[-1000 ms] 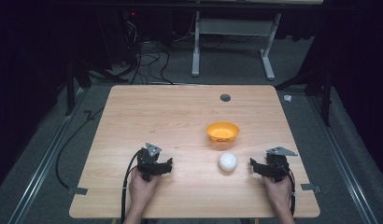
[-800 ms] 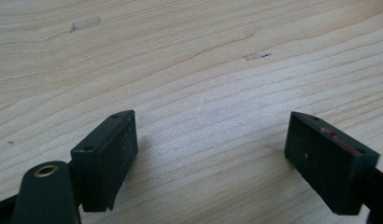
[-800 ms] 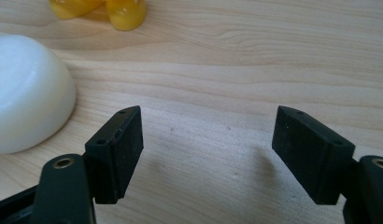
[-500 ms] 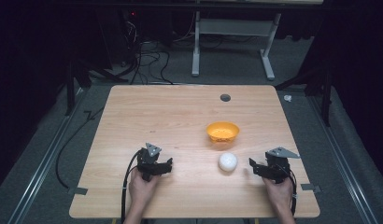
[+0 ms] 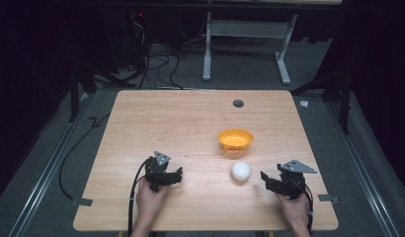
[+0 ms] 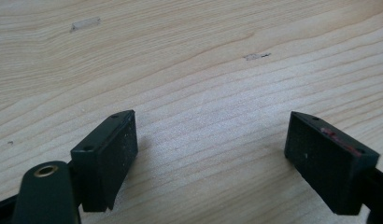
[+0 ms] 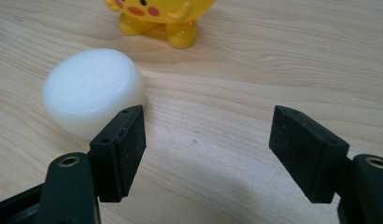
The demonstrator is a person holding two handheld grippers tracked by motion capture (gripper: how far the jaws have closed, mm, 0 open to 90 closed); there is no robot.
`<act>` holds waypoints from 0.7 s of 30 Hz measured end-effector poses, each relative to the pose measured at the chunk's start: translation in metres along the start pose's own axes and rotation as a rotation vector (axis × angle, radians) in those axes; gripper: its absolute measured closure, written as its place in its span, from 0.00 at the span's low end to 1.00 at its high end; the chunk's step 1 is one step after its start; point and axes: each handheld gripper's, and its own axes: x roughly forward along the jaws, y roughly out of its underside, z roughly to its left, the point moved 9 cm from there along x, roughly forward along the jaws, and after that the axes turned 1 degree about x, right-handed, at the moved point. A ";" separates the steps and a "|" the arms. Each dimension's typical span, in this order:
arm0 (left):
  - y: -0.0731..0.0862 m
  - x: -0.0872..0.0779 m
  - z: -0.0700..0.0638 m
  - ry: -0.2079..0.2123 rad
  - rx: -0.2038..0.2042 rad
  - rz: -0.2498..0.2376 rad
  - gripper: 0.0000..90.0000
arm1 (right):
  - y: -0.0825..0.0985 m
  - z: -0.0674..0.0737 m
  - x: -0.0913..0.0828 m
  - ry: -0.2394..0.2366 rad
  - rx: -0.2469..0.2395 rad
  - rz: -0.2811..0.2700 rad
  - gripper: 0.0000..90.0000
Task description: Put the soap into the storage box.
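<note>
Item 1: white round foam puck (image 5: 240,171), beside yellow chick-shaped plastic bowl (image 5: 235,138) on wooden desk (image 5: 166,123), ungrasped. Right tongs (image 7: 207,114) have just been narrowing, gaping empty alongside, seemingly lining up. Left tongs (image 6: 211,116) released, idle.

This looks like a lab or recording room: a bare light wooden table (image 5: 190,123) stands alone on grey carpet (image 5: 47,163), lit amid dark surroundings. At eleven o'clock, black cables (image 5: 151,59) tangle on the floor; at twelve o'clock stands a white metal desk frame (image 5: 245,49).
</note>
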 end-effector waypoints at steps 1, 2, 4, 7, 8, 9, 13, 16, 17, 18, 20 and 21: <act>0.000 0.000 0.000 0.000 0.000 0.000 0.20 | 0.000 0.002 -0.001 -0.002 -0.007 -0.003 0.31; 0.000 0.000 0.000 0.000 0.000 0.000 0.20 | 0.000 0.004 -0.001 -0.004 -0.009 -0.005 0.31; 0.000 0.000 0.000 0.000 0.000 0.000 0.20 | -0.001 0.007 -0.003 -0.010 -0.012 -0.008 0.31; 0.000 0.000 0.000 0.000 0.000 0.000 0.20 | -0.001 0.012 -0.005 -0.020 -0.024 -0.011 0.31; 0.000 0.000 0.000 0.000 0.000 0.000 0.20 | -0.001 0.013 -0.005 -0.021 -0.026 -0.010 0.31; 0.000 0.000 0.000 0.000 0.000 0.000 0.20 | -0.002 0.014 -0.005 -0.026 -0.032 -0.014 0.31; 0.000 0.000 0.000 0.000 0.000 0.000 0.20 | -0.003 0.019 -0.006 -0.037 -0.037 -0.017 0.31; 0.000 0.000 0.000 0.000 0.000 0.000 0.20 | -0.003 0.024 -0.006 -0.052 -0.046 -0.010 0.30; 0.000 0.000 0.000 0.000 0.000 0.000 0.20 | -0.004 0.026 -0.005 -0.058 -0.051 -0.012 0.30; 0.000 0.000 0.000 0.000 0.000 0.000 0.20 | -0.004 0.027 -0.005 -0.062 -0.056 -0.010 0.30; 0.000 0.000 0.000 0.000 0.000 0.000 0.20 | -0.006 0.030 -0.004 -0.069 -0.058 -0.012 0.30; 0.000 0.000 0.000 0.000 0.000 0.000 0.20 | -0.006 0.032 -0.003 -0.075 -0.060 -0.011 0.30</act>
